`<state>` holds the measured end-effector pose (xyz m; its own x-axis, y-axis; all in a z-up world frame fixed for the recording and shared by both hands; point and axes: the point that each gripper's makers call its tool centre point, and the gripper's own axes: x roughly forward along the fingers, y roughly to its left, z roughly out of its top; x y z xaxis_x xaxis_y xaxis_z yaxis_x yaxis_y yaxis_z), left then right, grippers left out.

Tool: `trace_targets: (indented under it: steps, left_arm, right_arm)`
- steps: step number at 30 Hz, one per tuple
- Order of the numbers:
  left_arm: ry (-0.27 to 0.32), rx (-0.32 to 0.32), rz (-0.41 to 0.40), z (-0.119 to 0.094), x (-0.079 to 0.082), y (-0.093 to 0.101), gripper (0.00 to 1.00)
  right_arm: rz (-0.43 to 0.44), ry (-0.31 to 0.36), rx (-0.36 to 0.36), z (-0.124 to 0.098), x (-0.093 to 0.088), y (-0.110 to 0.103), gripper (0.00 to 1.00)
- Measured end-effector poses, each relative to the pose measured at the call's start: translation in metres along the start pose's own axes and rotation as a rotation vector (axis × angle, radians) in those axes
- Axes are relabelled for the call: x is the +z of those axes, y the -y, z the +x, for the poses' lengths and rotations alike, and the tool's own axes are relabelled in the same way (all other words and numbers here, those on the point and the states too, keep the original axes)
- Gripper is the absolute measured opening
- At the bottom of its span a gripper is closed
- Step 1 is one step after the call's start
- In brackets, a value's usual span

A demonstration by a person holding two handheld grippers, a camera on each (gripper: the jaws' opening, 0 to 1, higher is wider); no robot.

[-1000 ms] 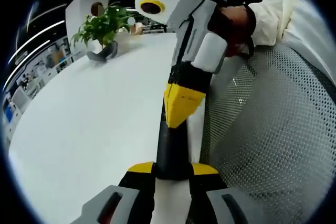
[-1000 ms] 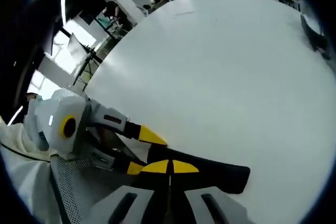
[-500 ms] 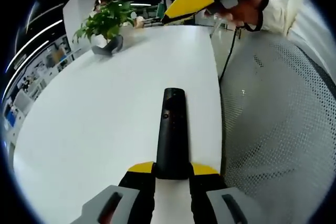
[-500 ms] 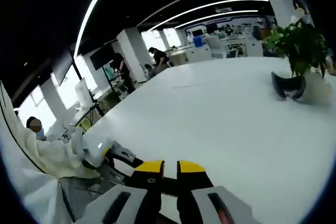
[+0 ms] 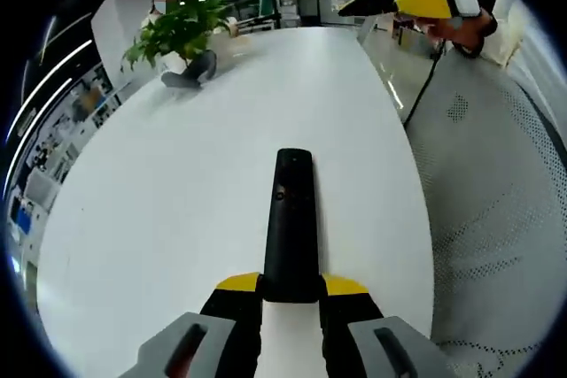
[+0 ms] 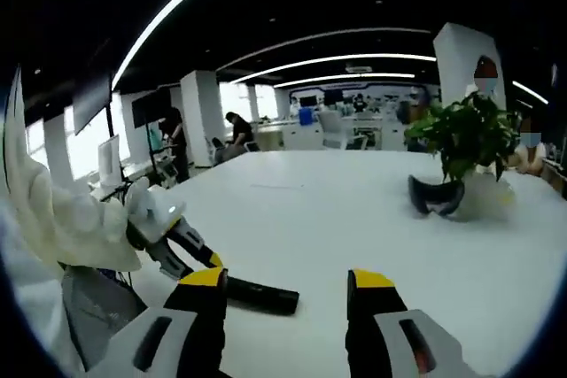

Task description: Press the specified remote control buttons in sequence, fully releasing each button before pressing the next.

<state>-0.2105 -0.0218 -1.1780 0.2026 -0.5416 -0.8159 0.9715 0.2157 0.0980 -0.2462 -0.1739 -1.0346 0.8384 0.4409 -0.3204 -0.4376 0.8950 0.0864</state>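
Black and slim, the remote control (image 5: 291, 219) is a long narrow bar with a rounded far end and a small round button near that end. In the left gripper view I see it stretching straight away from my left tongs (image 5: 291, 284), whose yellow-tipped jaws are closed on its near end, one on each side. It lies low over the wide white desk (image 5: 159, 201), close to the desk's right edge. I cannot tell whether its underside touches the surface.

At the top right of that view, my right tongs (image 5: 416, 0) hang in the air, well apart from the remote, with a hand (image 5: 469, 28) and a pale sleeve behind them.

In the right gripper view, the right tongs (image 6: 288, 279) stand wide open with nothing between the jaws. Just beyond them the remote (image 6: 261, 295) lies across the desk (image 6: 354, 210), gripped at its left end by the left tongs (image 6: 215, 265).

A leafy potted plant (image 6: 461, 135) and a dark curved object (image 6: 436, 196) sit farther back on the desk. A grey mesh chair back (image 5: 496, 192) is beside the desk.
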Motion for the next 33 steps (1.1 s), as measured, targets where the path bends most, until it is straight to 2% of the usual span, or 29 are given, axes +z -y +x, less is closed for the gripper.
trace_targets:
  steps: [4, 10, 14, 17, 28, 33]
  left_arm:
    - [-0.019, 0.008, 0.032, -0.002, 0.001, -0.016, 0.23]
    - [-0.03, 0.022, 0.052, 0.0, 0.002, -0.04, 0.23]
    - [-0.036, 0.018, 0.068, 0.004, 0.006, -0.055, 0.23]
    - [-0.041, 0.022, 0.078, 0.008, 0.009, -0.068, 0.23]
    - [-0.064, 0.028, 0.129, 0.021, 0.017, -0.124, 0.23]
    - [-0.071, 0.044, 0.131, 0.025, 0.021, -0.153, 0.23]
  right_arm:
    - [0.025, 0.012, -0.04, 0.003, -0.003, 0.011, 0.74]
    - [0.003, 0.013, -0.089, 0.004, -0.004, 0.016, 0.83]
    - [-0.04, 0.012, -0.133, 0.002, -0.004, 0.022, 0.8]
    - [-0.01, 0.006, -0.131, 0.003, -0.006, 0.025, 0.82]
    - [-0.042, -0.073, -0.153, 0.007, -0.02, 0.027, 0.79]
    - [-0.049, -0.085, -0.167, 0.007, -0.022, 0.029, 0.8]
